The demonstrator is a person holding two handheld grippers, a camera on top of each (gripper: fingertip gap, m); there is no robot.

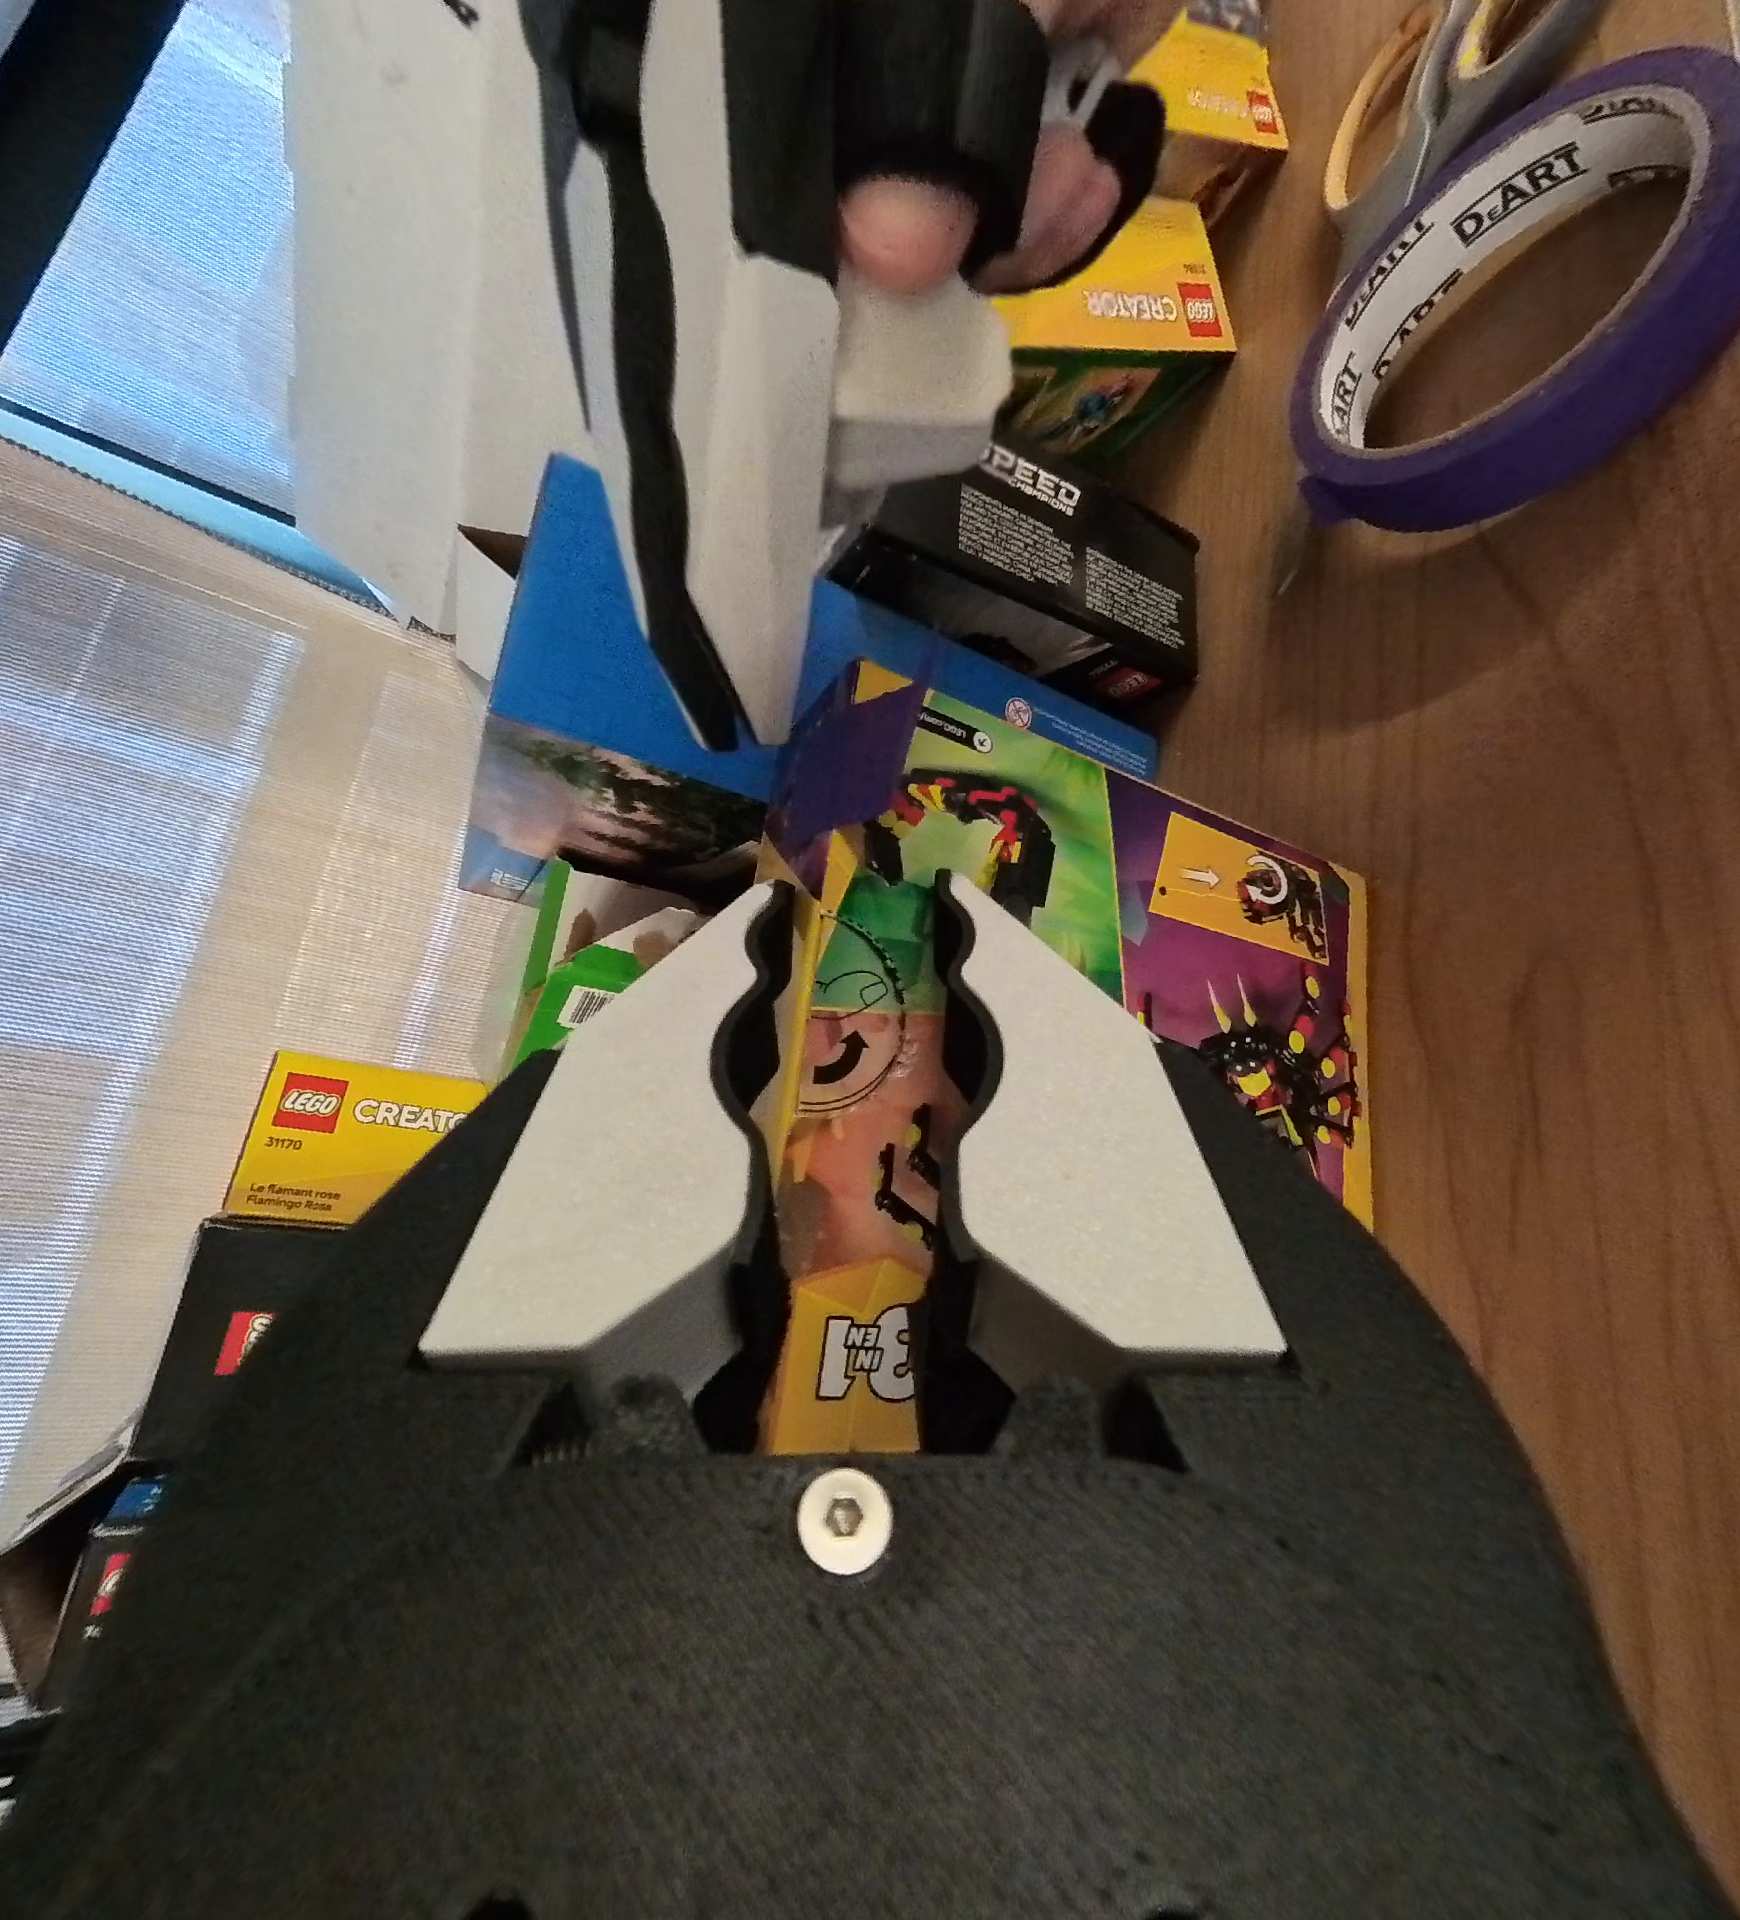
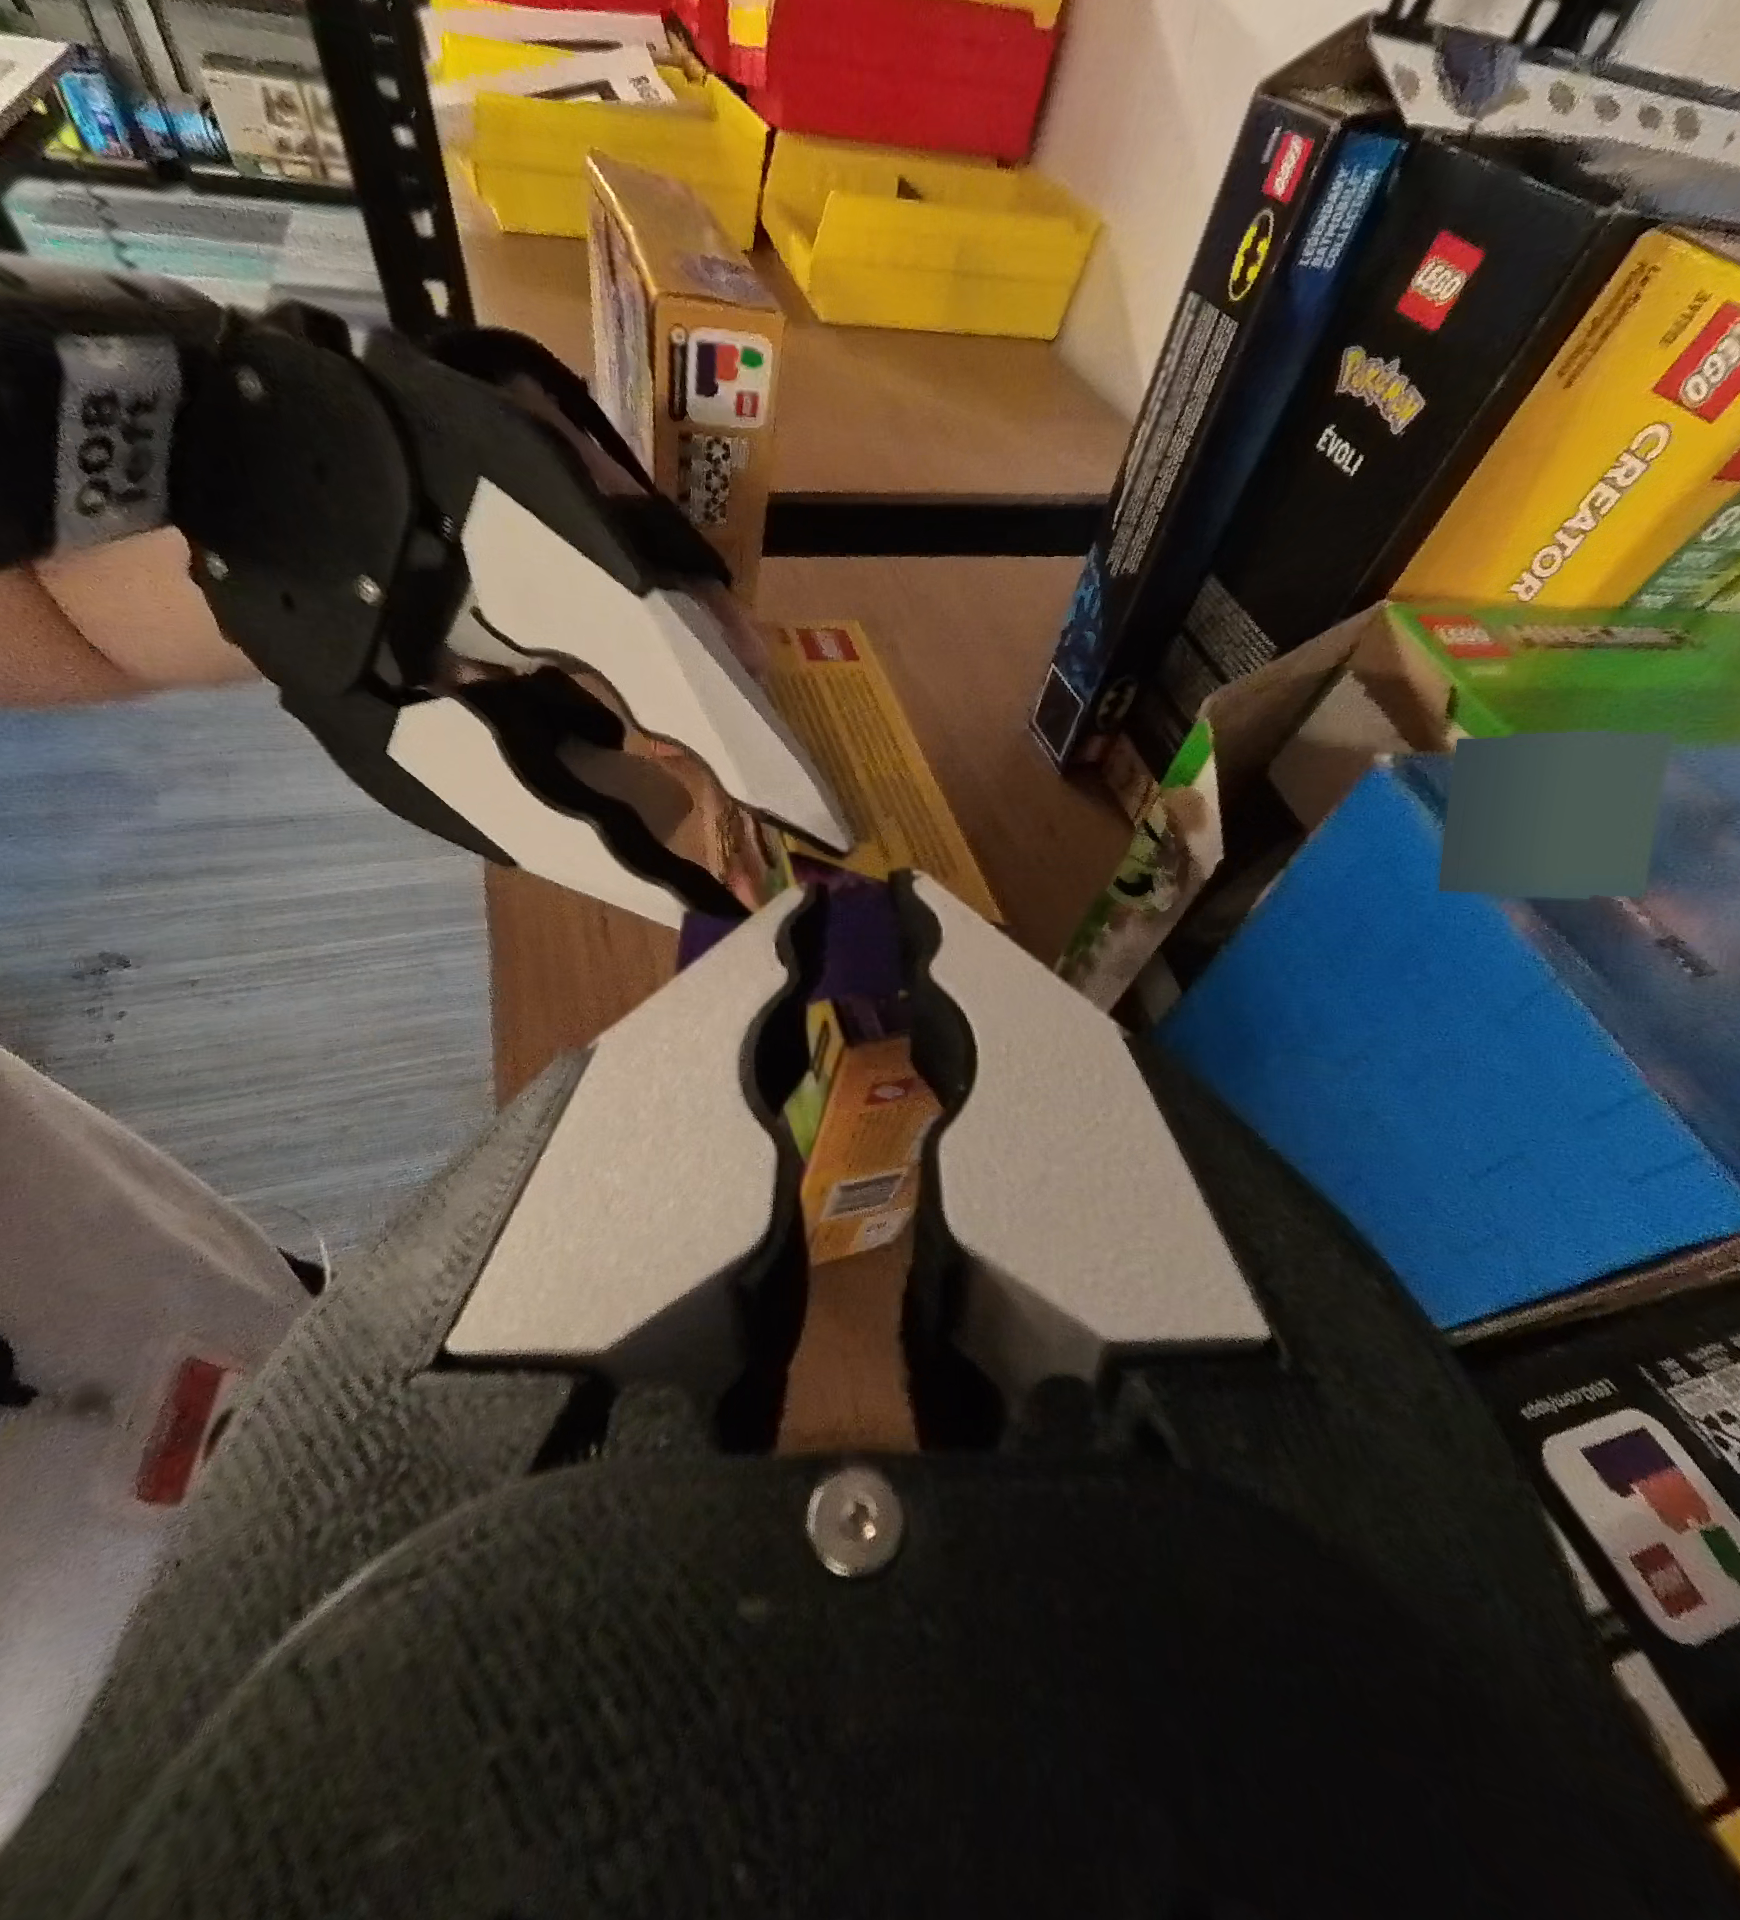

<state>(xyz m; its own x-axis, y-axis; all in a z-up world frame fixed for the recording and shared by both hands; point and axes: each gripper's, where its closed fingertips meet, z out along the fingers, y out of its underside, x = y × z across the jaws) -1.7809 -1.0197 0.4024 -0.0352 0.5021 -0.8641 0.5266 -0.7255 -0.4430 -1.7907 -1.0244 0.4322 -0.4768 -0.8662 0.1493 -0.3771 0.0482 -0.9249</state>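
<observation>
Left wrist view: boxes point(image 1: 1094, 582) crowding tool point(image 1: 861, 894)

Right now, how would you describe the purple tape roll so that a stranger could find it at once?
Start at the wooden table in the left wrist view and look toward its far right edge. Beyond the yellow toy box with the spider picture lies the purple tape roll, flat on the wood. The grey tape roll beside it overlaps it, but only this one is purple outside and white inside.

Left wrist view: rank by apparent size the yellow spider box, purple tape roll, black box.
1. yellow spider box, nearest the camera, so its lead is unsure
2. purple tape roll
3. black box, partly hidden, close to the tape roll
</observation>
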